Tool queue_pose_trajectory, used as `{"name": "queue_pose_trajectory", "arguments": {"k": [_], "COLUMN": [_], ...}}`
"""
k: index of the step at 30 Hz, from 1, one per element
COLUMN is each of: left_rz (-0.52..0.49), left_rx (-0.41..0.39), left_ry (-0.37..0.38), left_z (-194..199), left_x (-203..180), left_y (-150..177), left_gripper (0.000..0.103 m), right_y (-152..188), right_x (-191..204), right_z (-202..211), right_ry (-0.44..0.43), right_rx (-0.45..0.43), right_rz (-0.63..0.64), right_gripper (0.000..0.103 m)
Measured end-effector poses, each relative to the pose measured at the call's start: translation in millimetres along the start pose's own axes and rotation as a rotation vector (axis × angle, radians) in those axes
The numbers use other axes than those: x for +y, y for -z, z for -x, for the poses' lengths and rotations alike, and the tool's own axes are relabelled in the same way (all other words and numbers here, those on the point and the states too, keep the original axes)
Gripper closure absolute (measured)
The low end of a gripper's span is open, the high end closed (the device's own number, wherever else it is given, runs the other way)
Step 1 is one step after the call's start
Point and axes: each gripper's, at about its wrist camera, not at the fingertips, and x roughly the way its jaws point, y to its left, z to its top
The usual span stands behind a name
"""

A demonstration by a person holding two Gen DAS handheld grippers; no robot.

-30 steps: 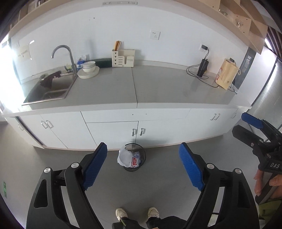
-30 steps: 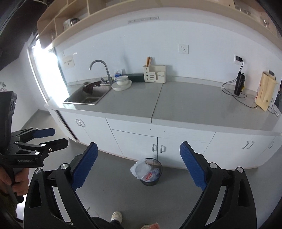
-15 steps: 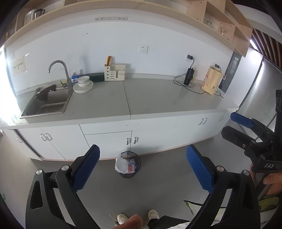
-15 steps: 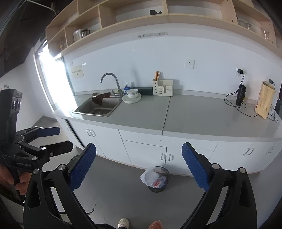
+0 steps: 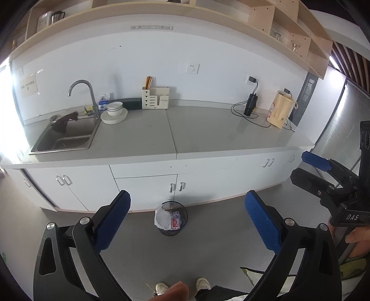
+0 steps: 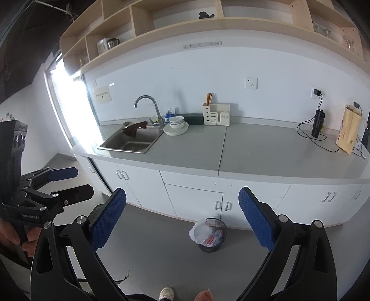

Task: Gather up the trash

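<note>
A black mesh trash bin (image 5: 172,218) stands on the grey floor in front of the white cabinets. It holds a white bag and a red and white wrapper. It also shows in the right wrist view (image 6: 211,235). My left gripper (image 5: 187,217) is open and empty, well back from the bin. My right gripper (image 6: 182,218) is open and empty too. Each gripper shows at the edge of the other's view: the right one (image 5: 309,166) and the left one (image 6: 74,183).
A grey countertop (image 5: 208,132) carries a sink (image 5: 64,136) with a dark cloth, stacked bowls (image 5: 114,112), a cutlery holder (image 5: 155,98), a charging black bottle (image 5: 251,104) and a paper bag (image 5: 281,112). Wooden shelves (image 6: 185,16) run above. The person's shoes (image 5: 161,288) are below.
Both grippers have risen and pulled back from the counter. The bin looks smaller and farther, and the upper shelves have come into view.
</note>
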Motion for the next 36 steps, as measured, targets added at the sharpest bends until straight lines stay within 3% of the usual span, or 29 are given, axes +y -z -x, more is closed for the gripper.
{"name": "queue_pose_trajectory", "arguments": {"k": [16, 36], "left_rz": [0.021, 0.021], "left_rx": [-0.023, -0.03], "left_ry": [-0.05, -0.038], "left_z": [12.7, 19.2], "left_x": [9.0, 3.4], "left_y": [5.6, 9.1], "left_gripper": [0.006, 0.006], "right_y": [3.9, 7.1], "right_x": [14.1, 15.4], "right_z": [3.9, 9.6], "right_ry": [-0.032, -0.035], "right_rx": [0.006, 0.017], "right_rz": [0.024, 0.035], "right_gripper": [0.004, 0.004]}}
